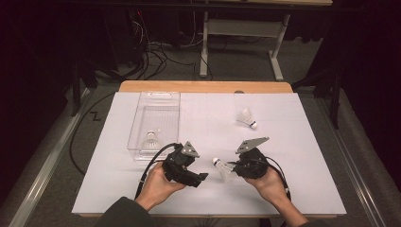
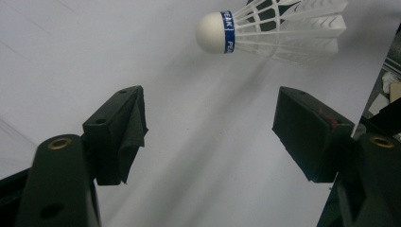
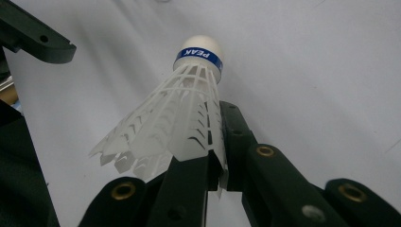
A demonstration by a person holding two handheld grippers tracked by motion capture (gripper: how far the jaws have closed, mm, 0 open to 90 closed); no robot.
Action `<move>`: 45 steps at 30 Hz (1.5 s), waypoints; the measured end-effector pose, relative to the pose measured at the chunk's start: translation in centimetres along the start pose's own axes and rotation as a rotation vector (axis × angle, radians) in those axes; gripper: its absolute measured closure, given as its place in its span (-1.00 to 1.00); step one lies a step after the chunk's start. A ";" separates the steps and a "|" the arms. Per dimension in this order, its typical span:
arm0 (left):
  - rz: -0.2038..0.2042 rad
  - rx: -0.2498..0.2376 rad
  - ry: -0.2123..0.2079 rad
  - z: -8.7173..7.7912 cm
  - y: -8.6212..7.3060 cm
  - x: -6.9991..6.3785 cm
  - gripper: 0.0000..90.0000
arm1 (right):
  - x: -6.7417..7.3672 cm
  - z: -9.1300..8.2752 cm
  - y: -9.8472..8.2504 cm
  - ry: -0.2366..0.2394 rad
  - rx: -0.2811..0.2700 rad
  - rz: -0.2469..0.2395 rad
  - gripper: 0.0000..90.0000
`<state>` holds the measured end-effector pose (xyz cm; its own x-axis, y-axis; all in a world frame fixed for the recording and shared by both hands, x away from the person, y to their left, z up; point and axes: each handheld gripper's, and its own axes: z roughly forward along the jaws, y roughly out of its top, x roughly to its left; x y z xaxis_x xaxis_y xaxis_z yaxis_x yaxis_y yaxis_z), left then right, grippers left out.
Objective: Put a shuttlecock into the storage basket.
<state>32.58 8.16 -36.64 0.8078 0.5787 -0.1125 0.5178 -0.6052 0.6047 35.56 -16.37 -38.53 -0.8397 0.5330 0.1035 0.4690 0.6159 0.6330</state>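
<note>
The room behind is dark, with cables on the grey floor and the legs of another table; in front of me is a wooden tabletop (image 1: 203,86) covered by a white sheet.

On the left part of the sheet stands a clear rectangular plastic box (image 1: 156,124) without a lid. Inside it, near the end closest to me, lies one white plastic shuttlecock (image 1: 150,140). A second white shuttlecock with a dark band (image 1: 247,117) lies on the sheet at the far right, well apart from the box.

My right gripper (image 1: 235,165) is closed on the skirt of a white plastic shuttlecock with a blue band and a white cork head (image 3: 182,118). The head points away from my jaws, toward my left gripper (image 1: 204,177), and the shuttlecock is above the sheet between my two hands.

My left gripper has its jaws wide apart with nothing between them; in the left gripper view the held shuttlecock is just beyond them. Both my hands are low over the near edge of the tabletop, the grippers turned toward each other.
</note>
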 end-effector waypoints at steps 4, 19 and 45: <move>0.010 0.002 -0.002 0.1 0.2 -0.1 -0.41 | 0.1 0.0 0.1 0.005 0.005 0.001 1.00; 0.034 0.025 -0.013 0.7 0.8 -0.2 -0.41 | 0.7 0.3 0.7 0.040 0.009 -0.021 1.00; 0.087 0.087 -0.040 1.2 0.9 -0.5 -0.40 | 1.8 0.7 2.1 0.115 0.034 -0.088 1.00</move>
<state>32.98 6.66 -36.99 0.8605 0.5005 -0.0952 0.4663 -0.6985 0.5429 35.21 -13.75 -37.56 -0.9030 0.4073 0.1369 0.3993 0.6780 0.6172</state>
